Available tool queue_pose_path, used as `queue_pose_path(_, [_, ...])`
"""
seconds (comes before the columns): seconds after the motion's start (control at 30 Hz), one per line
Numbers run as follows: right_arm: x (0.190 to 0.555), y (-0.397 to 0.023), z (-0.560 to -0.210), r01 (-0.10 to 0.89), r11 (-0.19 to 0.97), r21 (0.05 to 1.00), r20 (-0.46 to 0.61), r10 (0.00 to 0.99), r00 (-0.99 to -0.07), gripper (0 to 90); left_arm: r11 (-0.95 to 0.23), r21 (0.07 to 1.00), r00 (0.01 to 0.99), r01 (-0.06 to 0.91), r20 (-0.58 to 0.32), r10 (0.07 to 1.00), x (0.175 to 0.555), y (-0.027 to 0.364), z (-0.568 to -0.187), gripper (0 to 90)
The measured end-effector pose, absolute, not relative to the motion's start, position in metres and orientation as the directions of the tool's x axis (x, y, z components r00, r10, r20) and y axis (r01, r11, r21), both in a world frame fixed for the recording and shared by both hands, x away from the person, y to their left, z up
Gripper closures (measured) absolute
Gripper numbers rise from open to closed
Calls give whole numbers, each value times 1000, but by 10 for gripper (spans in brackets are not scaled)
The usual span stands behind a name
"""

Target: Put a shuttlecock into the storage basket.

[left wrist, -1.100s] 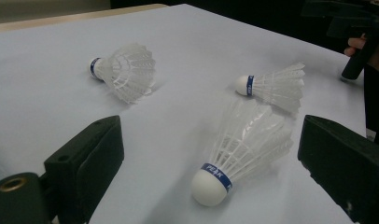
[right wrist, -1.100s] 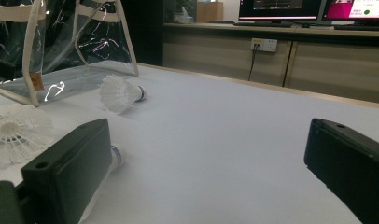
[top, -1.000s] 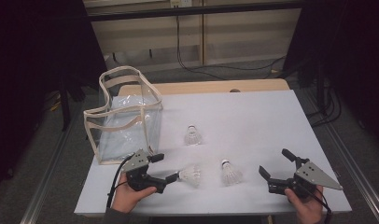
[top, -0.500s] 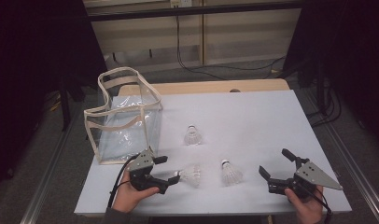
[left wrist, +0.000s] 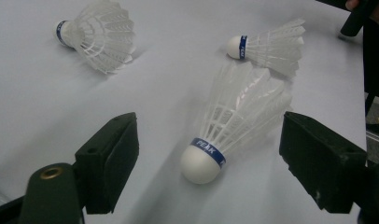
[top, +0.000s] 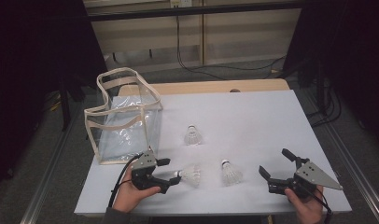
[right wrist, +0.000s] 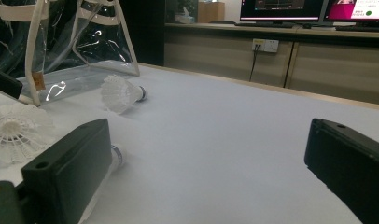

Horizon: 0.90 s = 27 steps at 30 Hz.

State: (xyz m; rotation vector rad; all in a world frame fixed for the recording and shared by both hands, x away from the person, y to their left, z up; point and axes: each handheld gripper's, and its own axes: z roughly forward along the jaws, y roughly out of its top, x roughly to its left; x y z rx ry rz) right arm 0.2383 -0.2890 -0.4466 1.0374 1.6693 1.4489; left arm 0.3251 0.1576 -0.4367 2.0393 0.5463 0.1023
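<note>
Three white feathered shuttlecocks lie on the white table [top: 253, 116]. At seven o'clock, the left gripper [top: 171, 170], jaws wide but just closing, brackets the near shuttlecock [left wrist: 234, 121] without touching. At five o'clock, the right gripper [top: 277, 165] gapes empty, one jaw partly hiding the middle shuttlecock's [top: 230, 172] cork.

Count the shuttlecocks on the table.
3: one between the left gripper's open jaws, one beside it toward the right gripper, one farther back near the clear bag. None visible inside the bag.

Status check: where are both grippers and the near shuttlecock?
Left gripper jaws just closing around near shuttlecock, pads not touching. Right gripper open, idle. Nothing in the way.
</note>
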Motion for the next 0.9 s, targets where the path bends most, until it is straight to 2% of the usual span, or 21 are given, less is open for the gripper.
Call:
queue_pose_path(0.47, [238, -289, -446, 130, 59, 990, 5, 895, -445, 7, -483, 801, 905, 353, -160, 395, 328, 151, -442, 292])
queue_pose_path(0.9, [238, -289, -447, 133, 60, 989, 6, 894, -448, 9, -518, 772, 905, 367, -167, 392, 331, 148, -445, 324])
